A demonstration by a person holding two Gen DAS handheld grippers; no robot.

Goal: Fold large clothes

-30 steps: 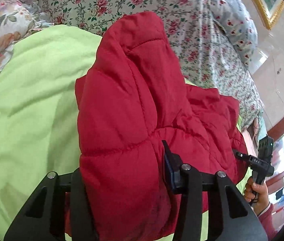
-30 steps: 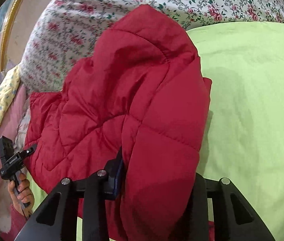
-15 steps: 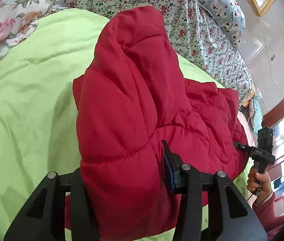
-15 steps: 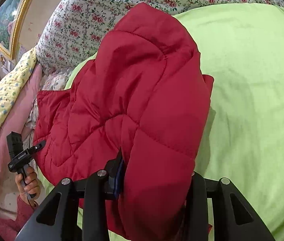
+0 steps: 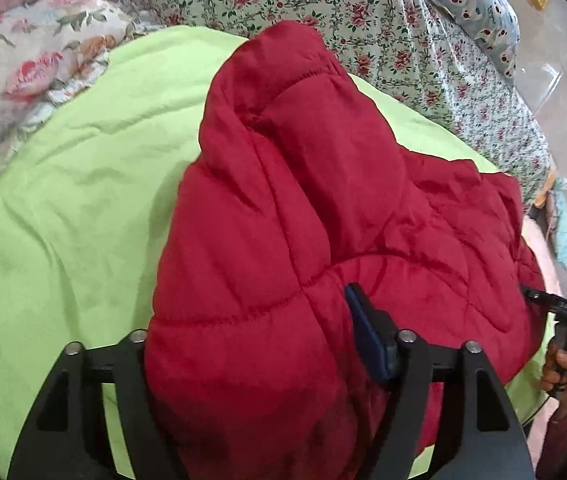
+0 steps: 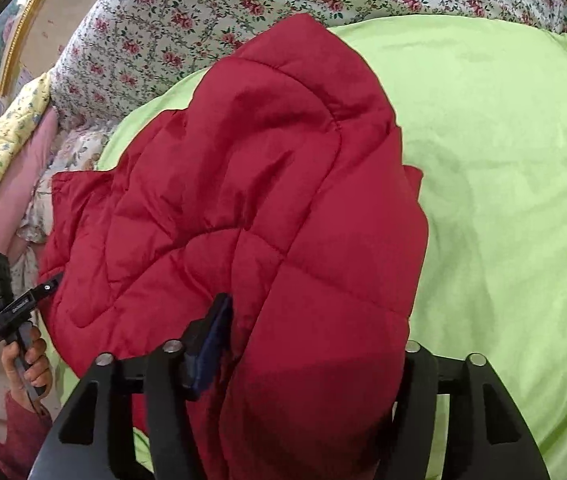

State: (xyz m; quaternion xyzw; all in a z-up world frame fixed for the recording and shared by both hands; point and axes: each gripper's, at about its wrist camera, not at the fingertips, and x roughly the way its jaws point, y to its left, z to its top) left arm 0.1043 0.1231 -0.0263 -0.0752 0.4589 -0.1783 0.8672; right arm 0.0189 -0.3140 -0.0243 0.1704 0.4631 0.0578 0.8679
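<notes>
The red quilted jacket (image 5: 323,240) lay folded on the green bedsheet (image 5: 63,220), its long axis running away from both claws. Its near edge sat between the left gripper (image 5: 267,360) and right gripper (image 6: 315,352) jaws (each just spreading, fabric slackening). Puffy, bulging.

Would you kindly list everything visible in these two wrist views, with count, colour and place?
quilted jacket: one, red, heaped on the green sheet, its near edge between both claws
sheet: one, lime green, spread under the jacket
floral bedding: white with red roses, behind the sheet
floral pillow: one, pale, far left in the left view
picture frame: one, gold, on the wall
left claw: black, jaws just widened, jacket between them
right claw: black, jaws just widened, jacket between them
</notes>
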